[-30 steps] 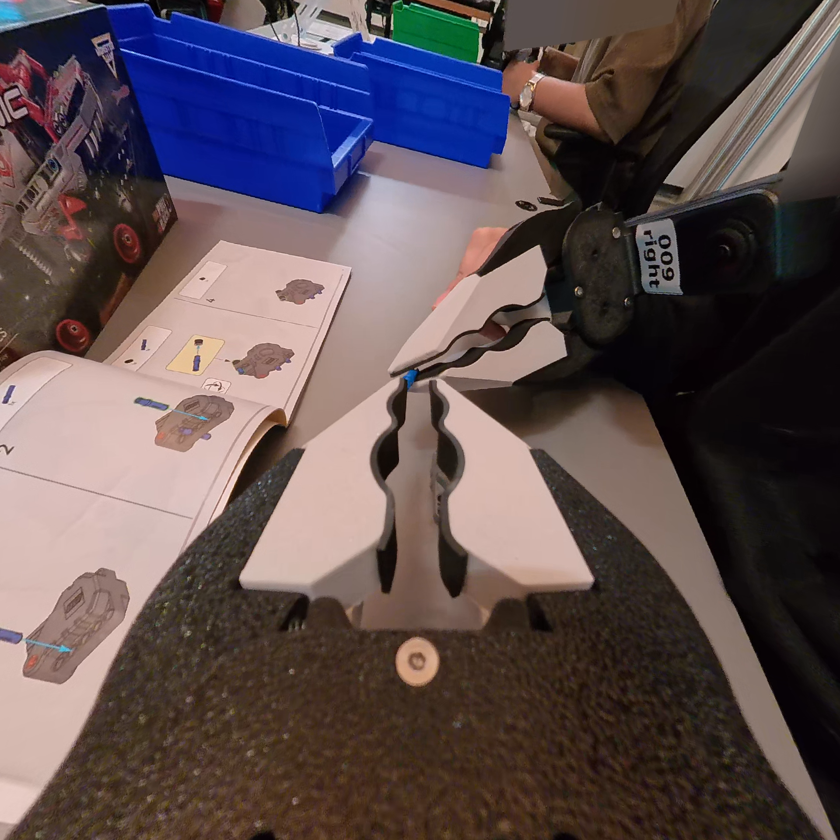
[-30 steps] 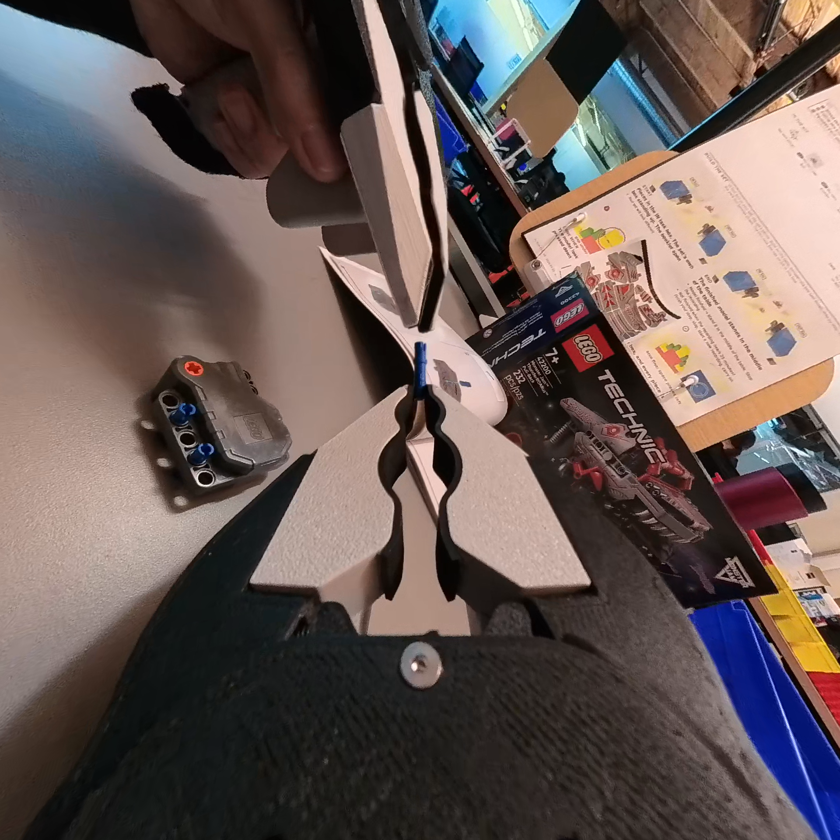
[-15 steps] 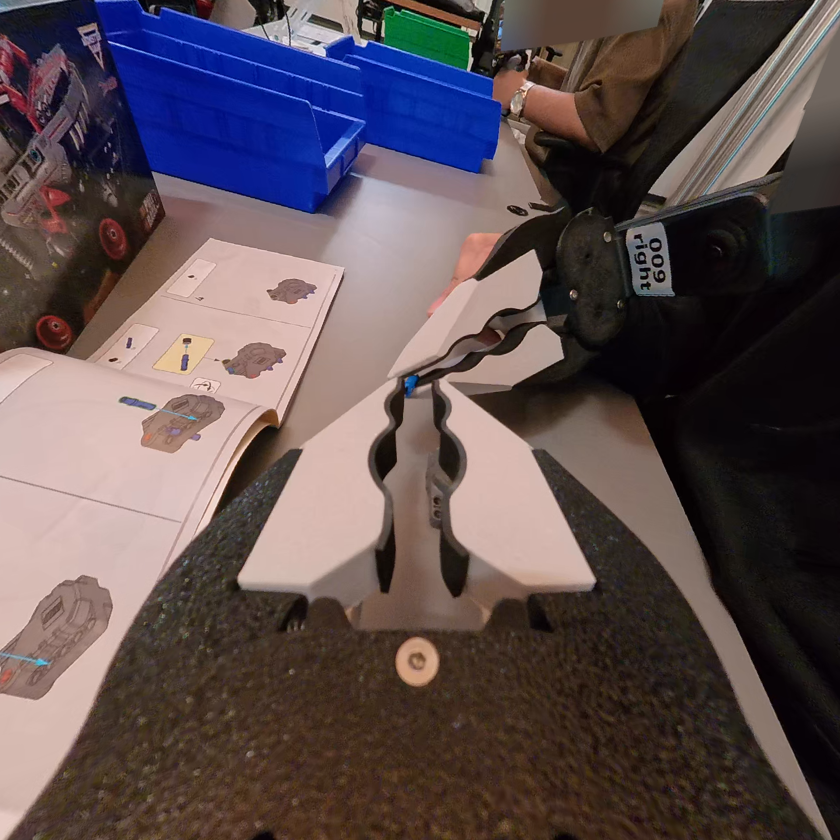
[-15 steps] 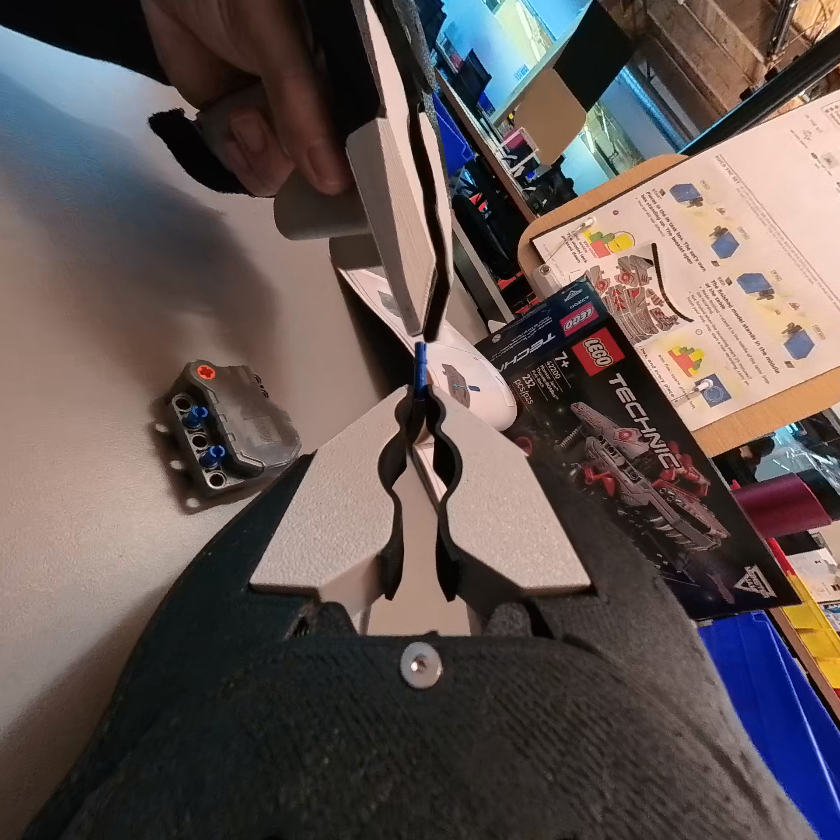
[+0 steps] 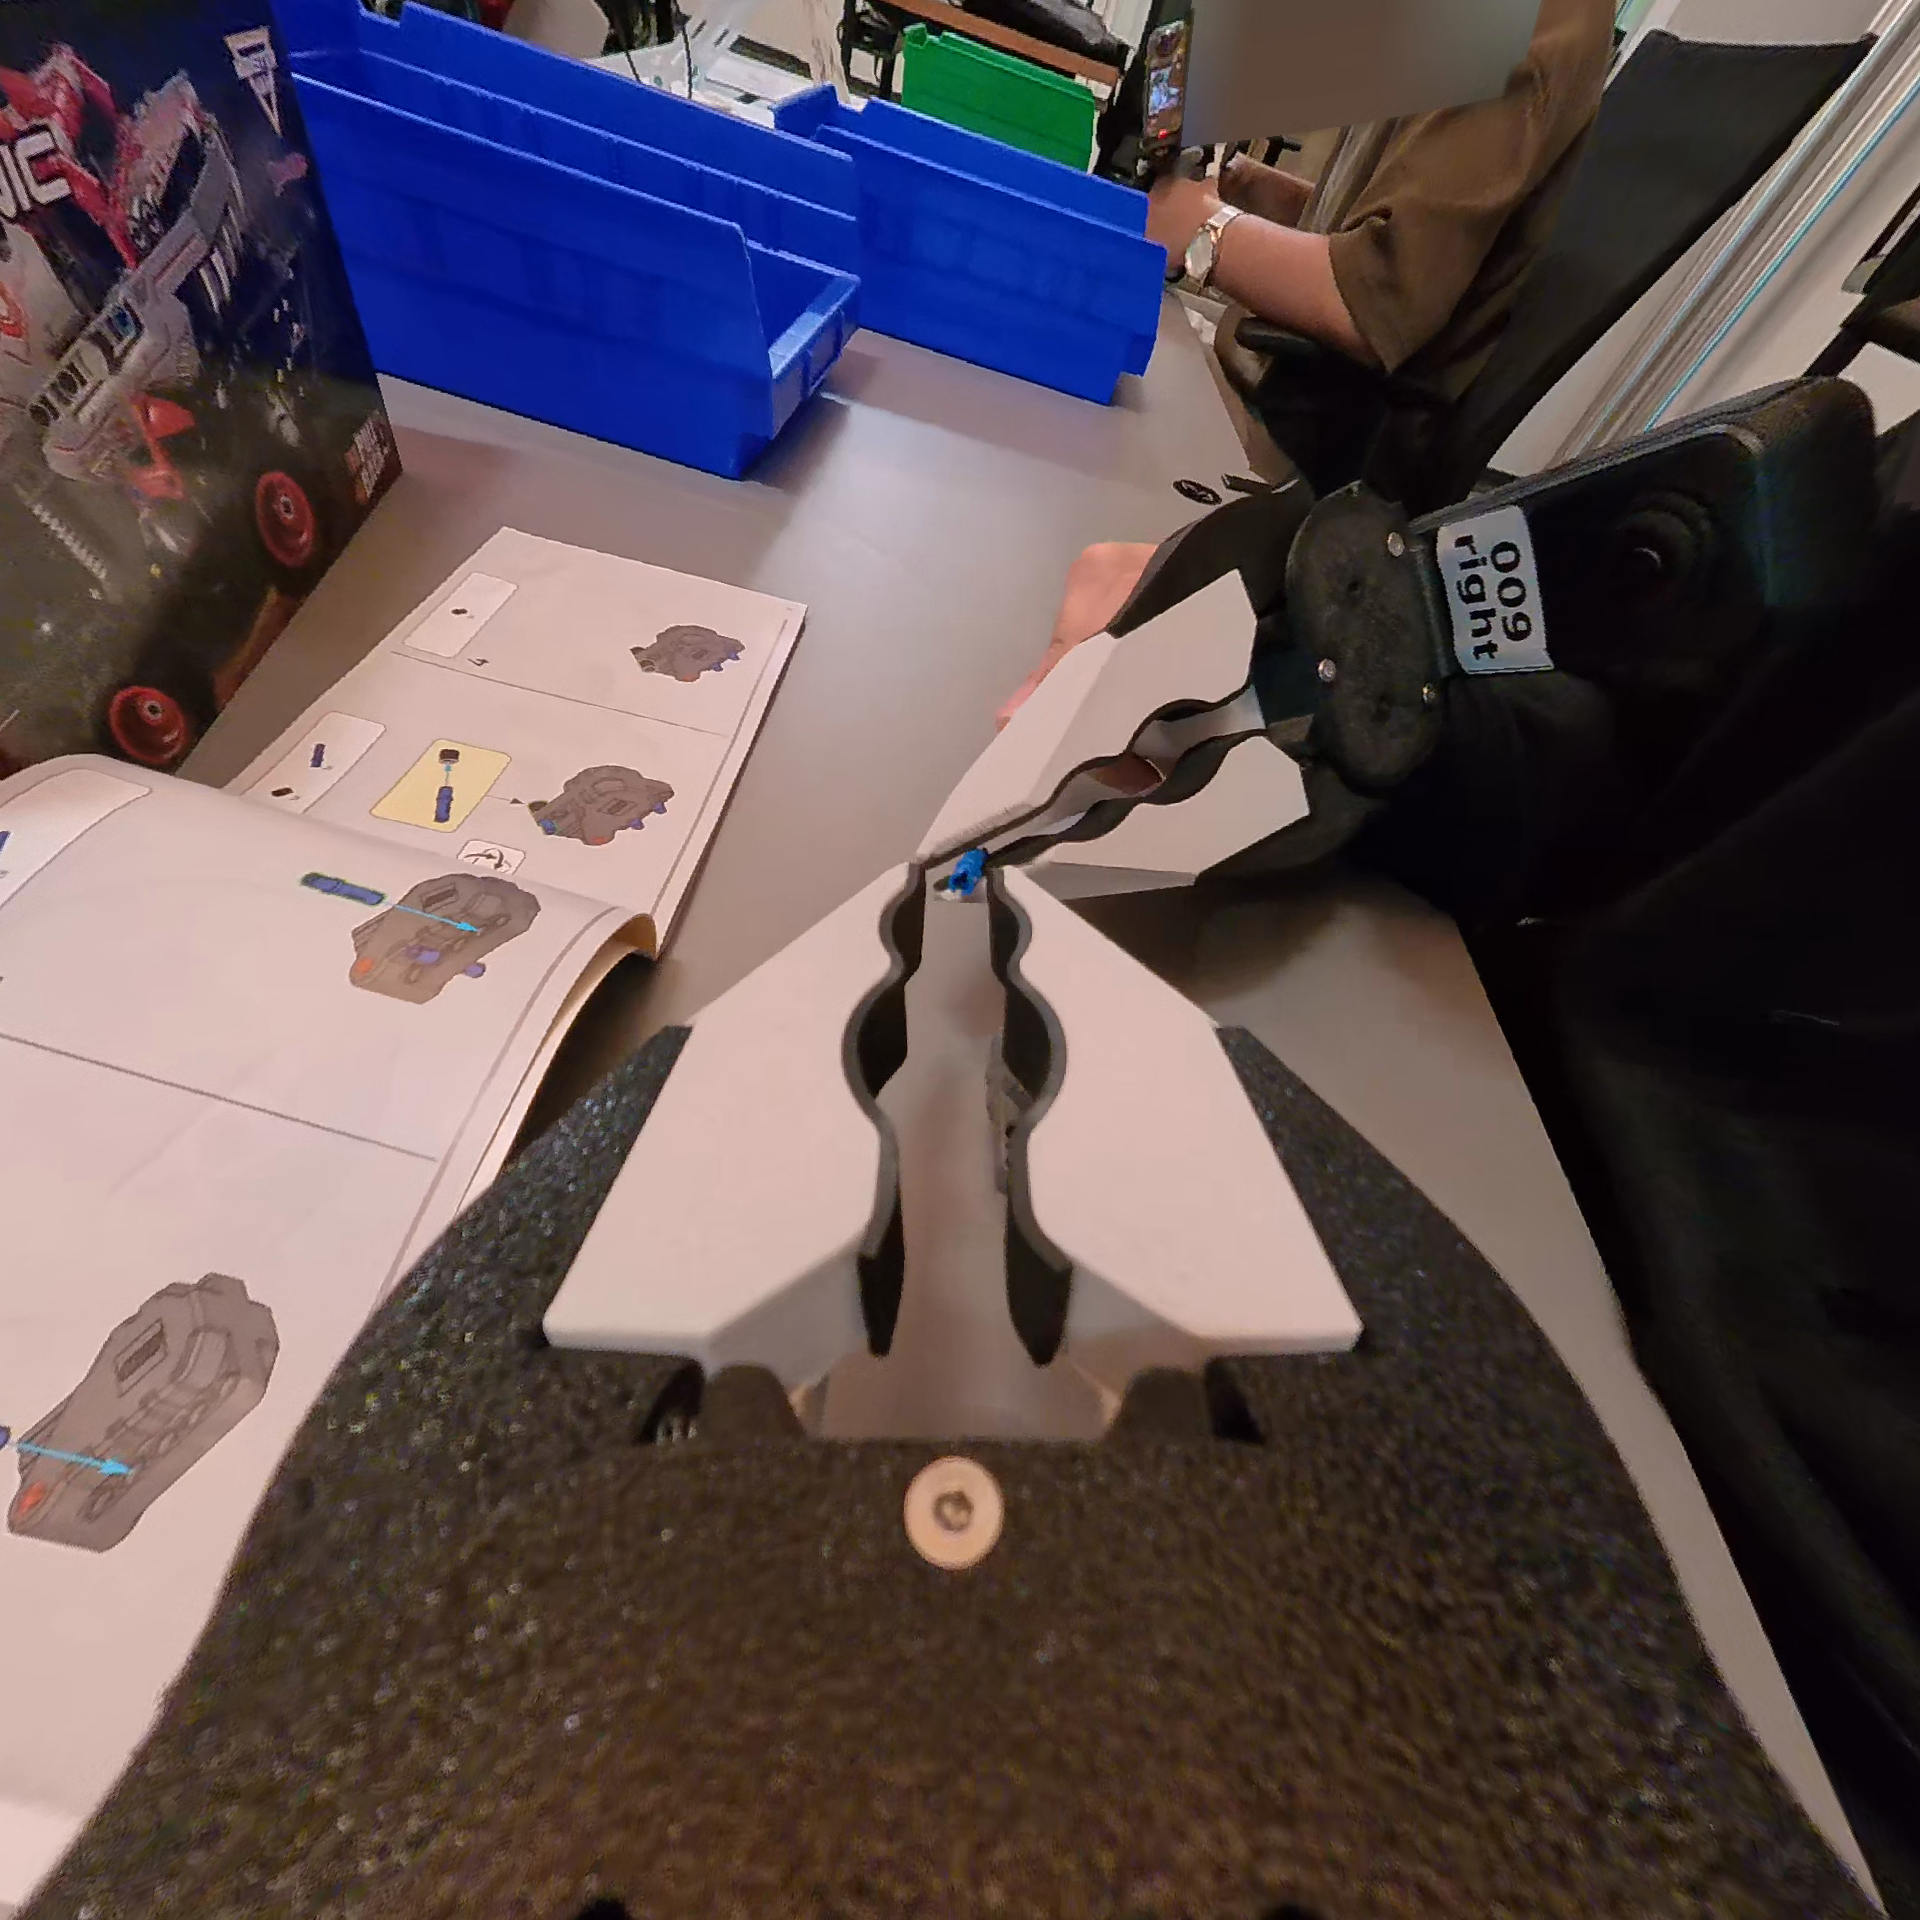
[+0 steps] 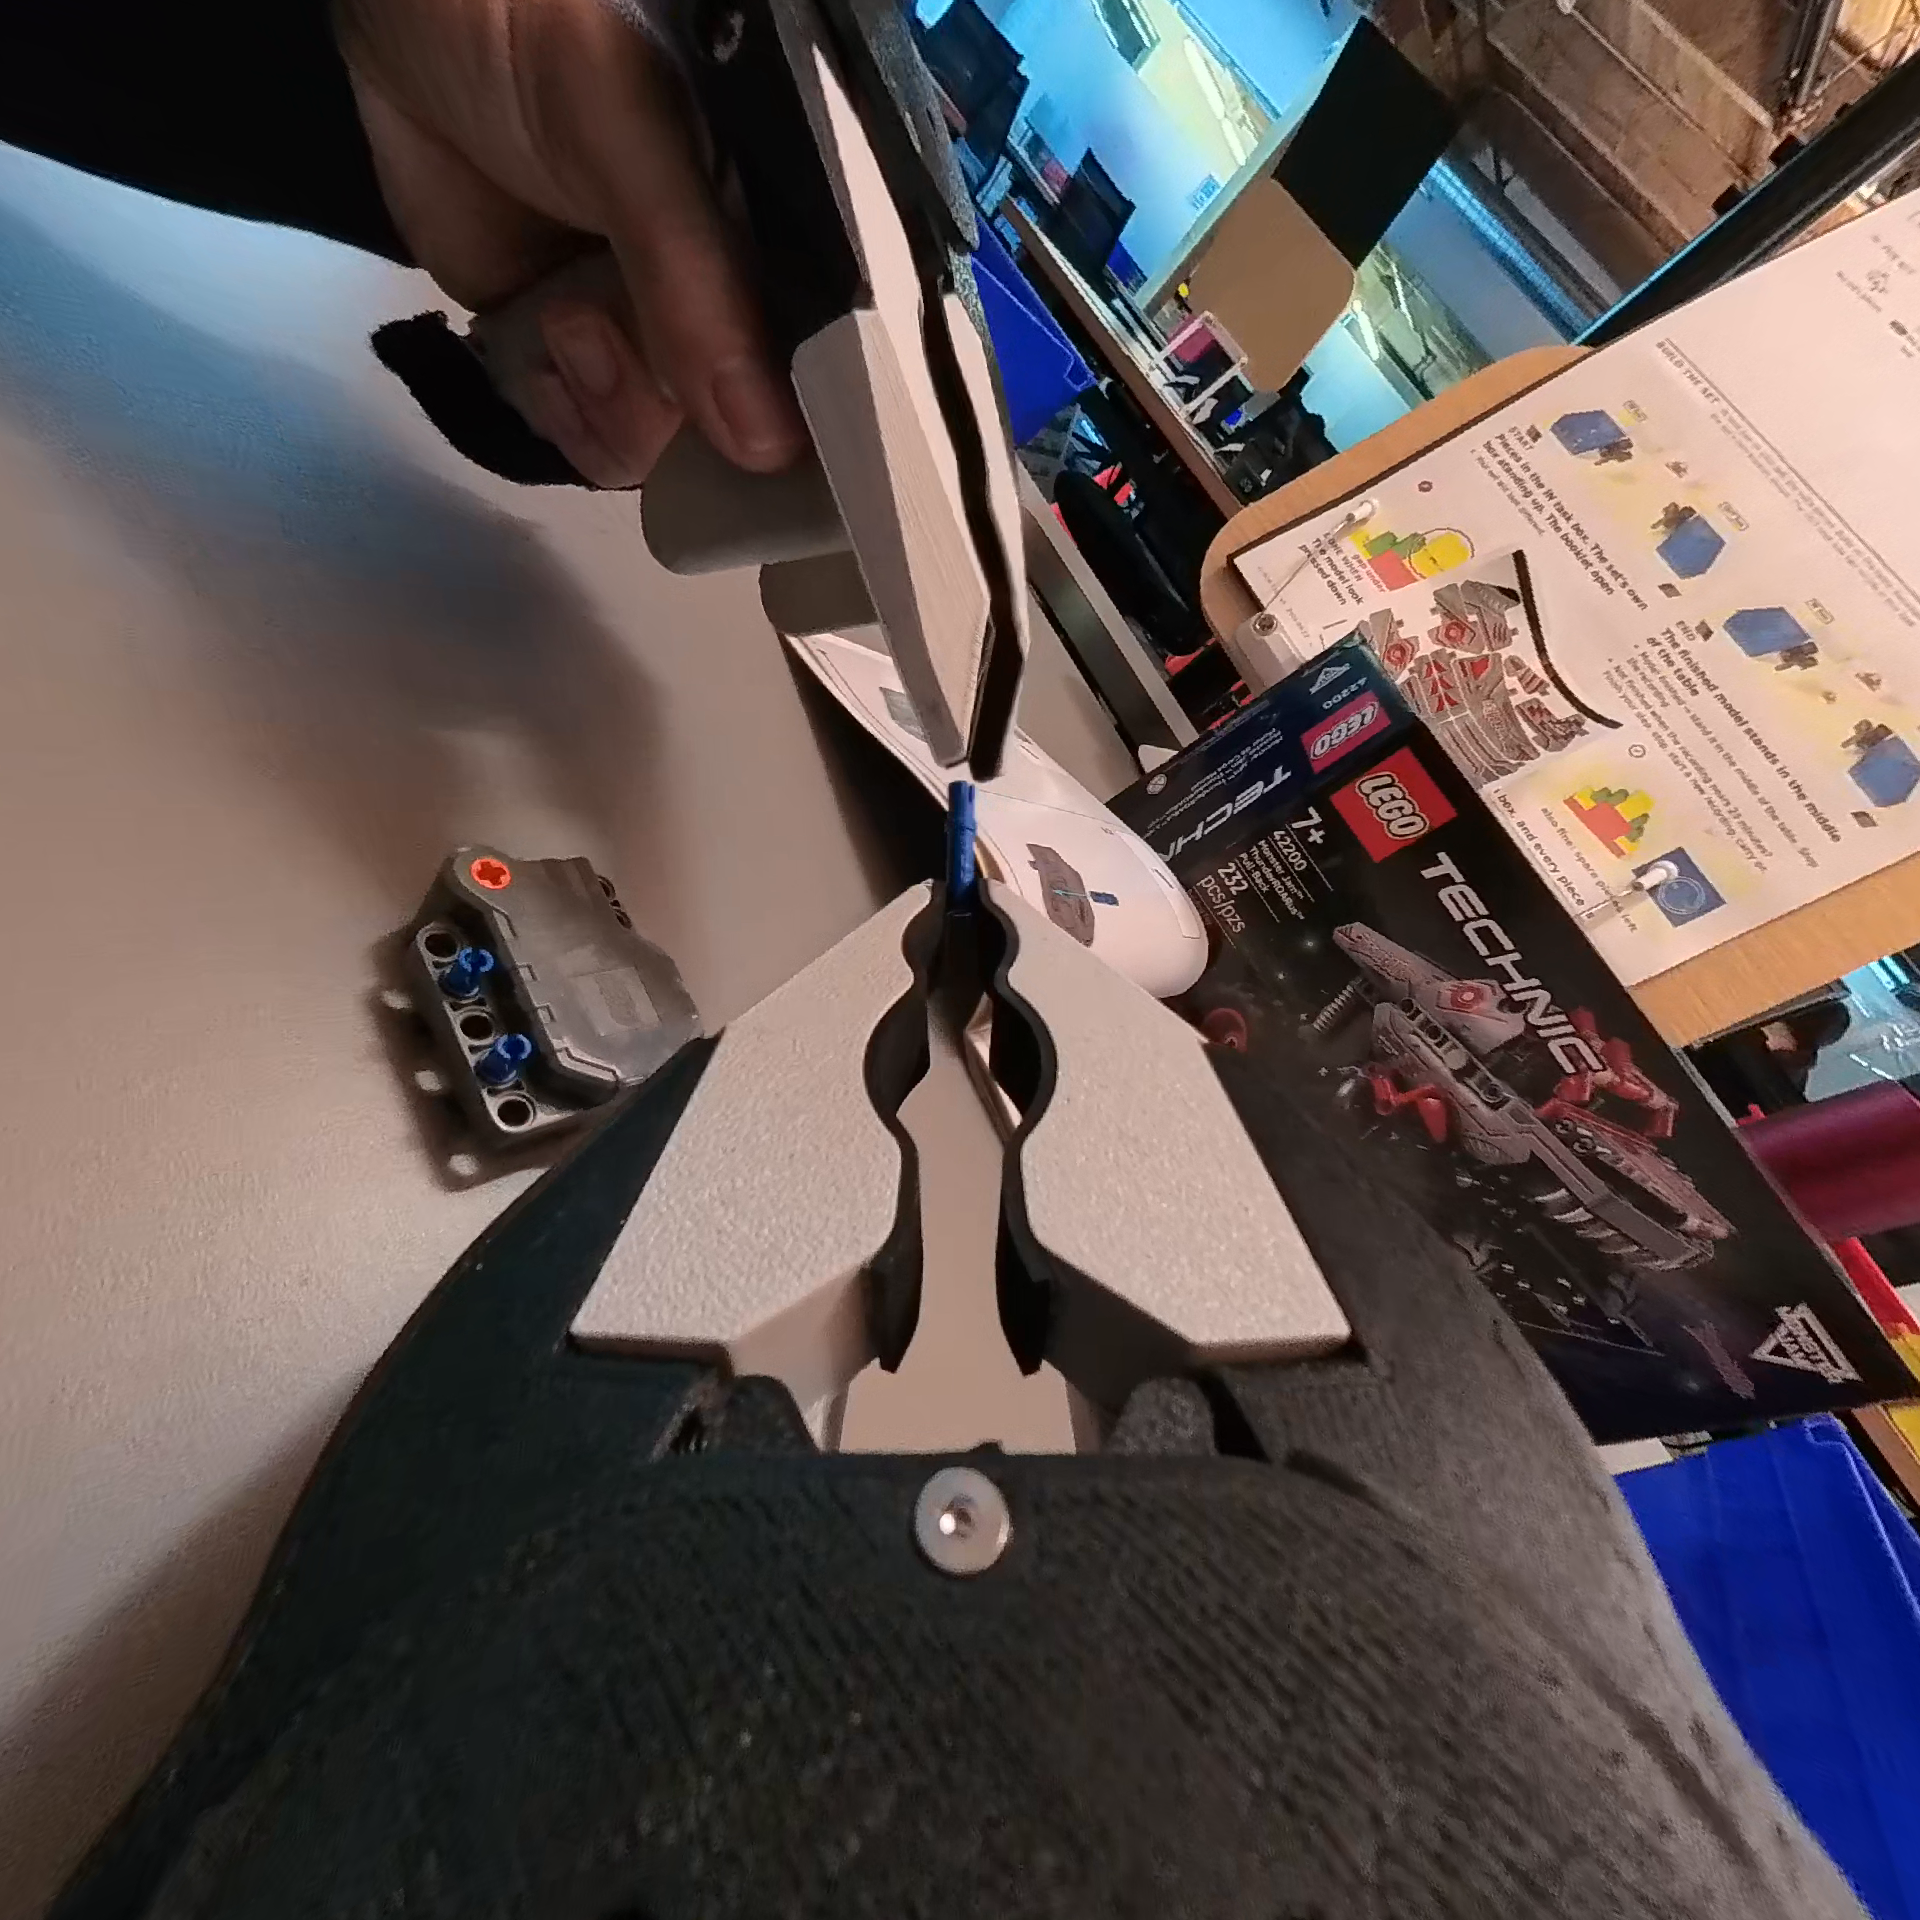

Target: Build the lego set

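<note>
Nearest, in the left wrist view: left gripper (image 5: 956, 883) standing with a narrow gap between its jaws, gripping nothing, tips just beside the blue pin (image 5: 969, 865). Right gripper (image 5: 961, 854) reaching in from the right, jaws pinching the blue pin at the very tips, most of the pin projecting beyond them. Hidden mostly behind the left gripper's right finger: a sliver of a grey part, on the table (image 5: 935, 540).

In the right wrist view: right gripper (image 6: 961, 904) clamping the blue pin (image 6: 962, 842), pin pointing toward the tips of the left gripper (image 6: 977, 764) hanging down from above, a hand (image 6: 582, 239) wrapping its handle. To the left, lying flat on the table (image 6: 208, 727): grey motor block (image 6: 545, 997) carrying two blue pins in its row of holes, well apart from both grippers.

Farther left: open instruction booklet (image 5: 312, 935) lying on the table. Beyond it: set box (image 5: 156, 343) standing upright at far left. Farthest: blue bins (image 5: 582, 260) lining the far edge, a seated person's arm (image 5: 1278, 239) showing at far right.
</note>
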Motion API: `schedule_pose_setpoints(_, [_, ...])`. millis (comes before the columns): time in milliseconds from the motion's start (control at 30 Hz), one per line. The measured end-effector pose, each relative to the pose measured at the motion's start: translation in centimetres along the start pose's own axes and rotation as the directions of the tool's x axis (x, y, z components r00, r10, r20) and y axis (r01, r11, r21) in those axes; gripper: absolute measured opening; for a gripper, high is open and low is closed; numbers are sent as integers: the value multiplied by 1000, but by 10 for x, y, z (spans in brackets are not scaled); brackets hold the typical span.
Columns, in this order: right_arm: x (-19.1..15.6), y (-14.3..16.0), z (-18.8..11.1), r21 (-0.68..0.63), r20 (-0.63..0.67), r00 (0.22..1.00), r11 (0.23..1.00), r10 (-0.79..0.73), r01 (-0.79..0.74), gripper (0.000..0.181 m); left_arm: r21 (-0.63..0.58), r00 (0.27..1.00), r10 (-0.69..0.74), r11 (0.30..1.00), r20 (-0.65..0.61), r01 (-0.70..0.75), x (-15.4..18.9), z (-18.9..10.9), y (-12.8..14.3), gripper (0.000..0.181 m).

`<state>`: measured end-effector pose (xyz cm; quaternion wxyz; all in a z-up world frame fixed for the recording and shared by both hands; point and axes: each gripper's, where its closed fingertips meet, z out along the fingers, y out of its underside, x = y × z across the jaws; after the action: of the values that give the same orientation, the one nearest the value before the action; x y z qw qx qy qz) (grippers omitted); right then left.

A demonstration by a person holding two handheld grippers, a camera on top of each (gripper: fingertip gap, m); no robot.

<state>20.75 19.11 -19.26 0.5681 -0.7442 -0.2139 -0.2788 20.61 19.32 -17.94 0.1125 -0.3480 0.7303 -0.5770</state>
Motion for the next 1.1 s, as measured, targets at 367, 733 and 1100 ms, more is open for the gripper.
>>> schedule_pose_setpoints(367, [-6, -4, 2, 24, 43, 999, 1000, 14, -15, 2, -43, 999, 32, 999, -18, -33, 4, 3, 8, 10])
schedule_pose_setpoints(733, [-6, -7, 3, 40, 50, 999, 999, 16, -18, 2, -5, 998, 44, 999, -54, -44, 11, 7, 3, 0])
schedule_pose_setpoints(1100, [-2, -7, 2, 65, 60, 995, 995, 75, -79, 2, -42, 999, 17, 999, -48, -19, 7, 6, 9, 11])
